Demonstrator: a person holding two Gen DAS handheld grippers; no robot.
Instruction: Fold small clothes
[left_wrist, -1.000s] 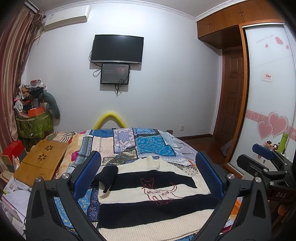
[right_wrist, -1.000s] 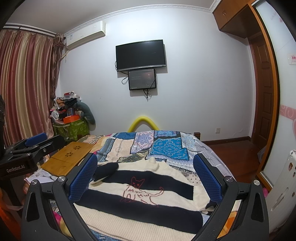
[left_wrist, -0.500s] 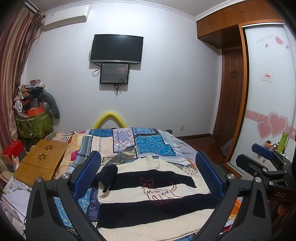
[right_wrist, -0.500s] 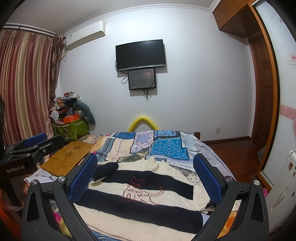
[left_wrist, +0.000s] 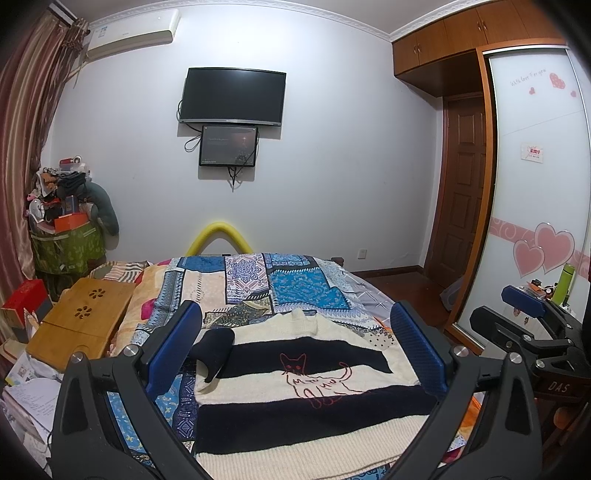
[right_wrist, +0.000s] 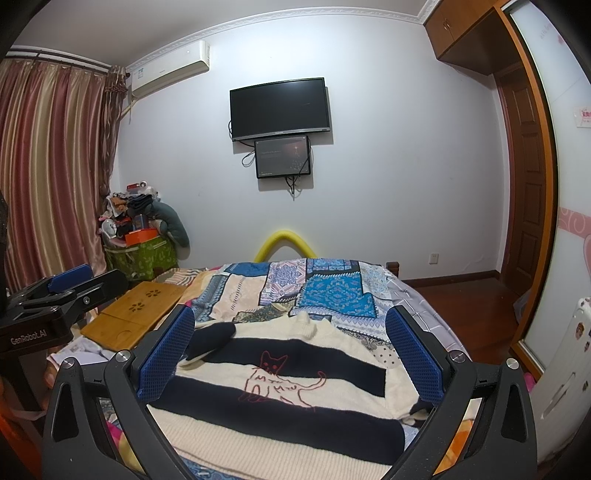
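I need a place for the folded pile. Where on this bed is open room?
Free: the patchwork quilt beyond the striped sweater's collar, toward the yellow foam arch. Crowded: the wooden lap desk and papers border the quilt's left side, and the sweater fills the near part.

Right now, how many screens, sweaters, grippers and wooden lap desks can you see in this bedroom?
Wall screens: 2 (large TV, smaller screen)
Striped cat sweater: 1
Grippers: 2 (left gripper, right gripper), both open
Wooden lap desk: 1
Total: 6
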